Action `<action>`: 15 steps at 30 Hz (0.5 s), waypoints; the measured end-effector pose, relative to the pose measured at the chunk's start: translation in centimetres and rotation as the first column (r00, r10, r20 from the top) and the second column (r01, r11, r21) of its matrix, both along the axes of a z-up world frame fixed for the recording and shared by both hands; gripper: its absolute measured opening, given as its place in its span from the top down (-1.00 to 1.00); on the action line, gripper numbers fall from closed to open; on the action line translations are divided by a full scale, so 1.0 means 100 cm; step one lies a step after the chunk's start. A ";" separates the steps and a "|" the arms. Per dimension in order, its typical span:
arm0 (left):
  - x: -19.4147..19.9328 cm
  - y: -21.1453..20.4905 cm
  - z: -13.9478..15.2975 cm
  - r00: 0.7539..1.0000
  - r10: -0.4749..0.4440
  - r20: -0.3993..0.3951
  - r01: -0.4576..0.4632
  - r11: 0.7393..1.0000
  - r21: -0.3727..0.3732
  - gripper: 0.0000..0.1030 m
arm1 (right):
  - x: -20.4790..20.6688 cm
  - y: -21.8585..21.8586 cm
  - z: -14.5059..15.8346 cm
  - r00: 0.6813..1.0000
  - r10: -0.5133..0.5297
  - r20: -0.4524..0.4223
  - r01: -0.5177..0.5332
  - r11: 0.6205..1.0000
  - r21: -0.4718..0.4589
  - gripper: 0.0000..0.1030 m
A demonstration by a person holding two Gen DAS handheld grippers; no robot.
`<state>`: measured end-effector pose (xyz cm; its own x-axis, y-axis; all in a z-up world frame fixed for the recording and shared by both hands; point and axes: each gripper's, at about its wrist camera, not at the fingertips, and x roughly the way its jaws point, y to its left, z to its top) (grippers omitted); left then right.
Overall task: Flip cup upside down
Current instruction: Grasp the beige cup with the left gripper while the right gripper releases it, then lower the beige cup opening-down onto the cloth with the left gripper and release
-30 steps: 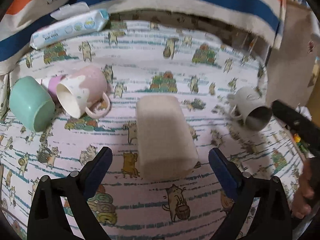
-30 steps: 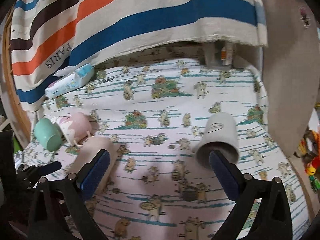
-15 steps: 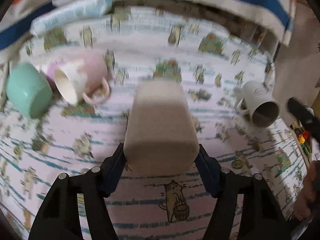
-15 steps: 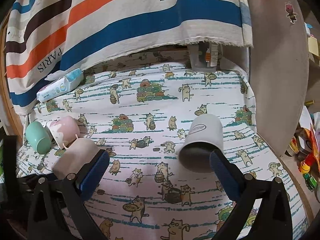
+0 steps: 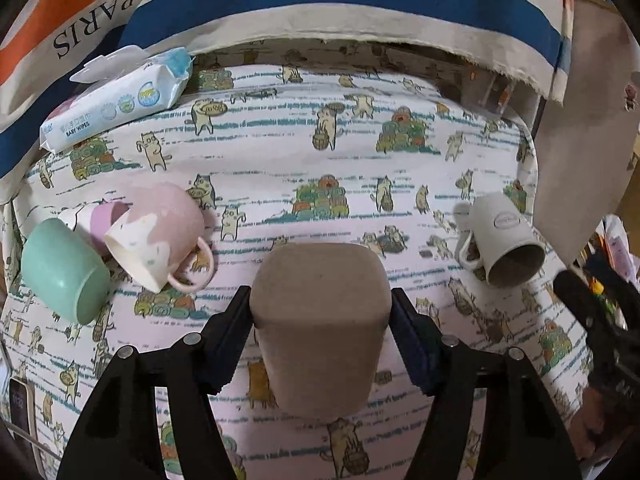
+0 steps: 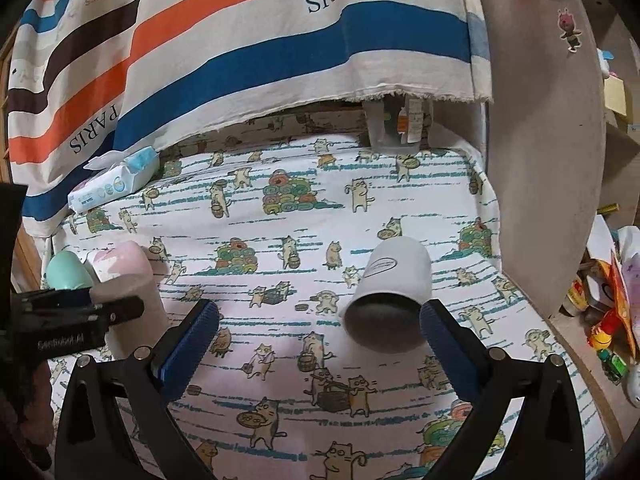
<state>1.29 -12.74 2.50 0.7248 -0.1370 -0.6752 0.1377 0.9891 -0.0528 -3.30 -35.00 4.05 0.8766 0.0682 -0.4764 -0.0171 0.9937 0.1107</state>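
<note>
My left gripper (image 5: 320, 320) is shut on a beige cup (image 5: 320, 328), its flat base pointing away from the camera, held over the cat-print cloth. In the right wrist view the beige cup (image 6: 132, 312) shows at the left, between the left gripper's fingers. A white mug (image 6: 390, 304) lies on its side with its mouth toward the right wrist camera; it also shows in the left wrist view (image 5: 504, 240). My right gripper (image 6: 316, 328) is open and empty, its right finger just beside the white mug's mouth.
A pink mug (image 5: 160, 232) and a mint green cup (image 5: 60, 268) lie on their sides at the left. A pack of baby wipes (image 5: 120, 100) lies at the back left. A striped cloth (image 6: 240, 60) hangs behind. Toys (image 6: 608, 320) sit beyond the right edge.
My left gripper moved forward and closed on the beige cup, then lifted and tilted it. The right gripper drew back a little from the white mug.
</note>
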 end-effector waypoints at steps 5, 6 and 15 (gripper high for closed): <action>0.008 -0.006 0.011 0.999 -0.016 0.046 0.015 1.000 0.012 -0.28 | -0.001 -0.004 0.000 1.000 -0.007 0.005 0.007 1.000 -0.003 -0.97; 0.011 -0.006 0.012 0.998 -0.015 0.056 0.014 1.000 0.008 -0.28 | -0.002 -0.004 0.000 1.000 -0.009 0.007 0.009 1.000 -0.004 -0.97; 0.036 -0.008 0.003 0.990 -0.022 0.139 0.016 0.999 0.040 -0.28 | -0.003 -0.007 -0.001 1.000 -0.013 0.012 0.013 1.000 0.003 -0.97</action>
<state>4.93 -13.54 2.82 0.8098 -0.1276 -0.5727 0.1599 0.9871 0.0061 -3.55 -35.69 3.96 0.8831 0.0579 -0.4656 -0.0053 0.9935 0.1135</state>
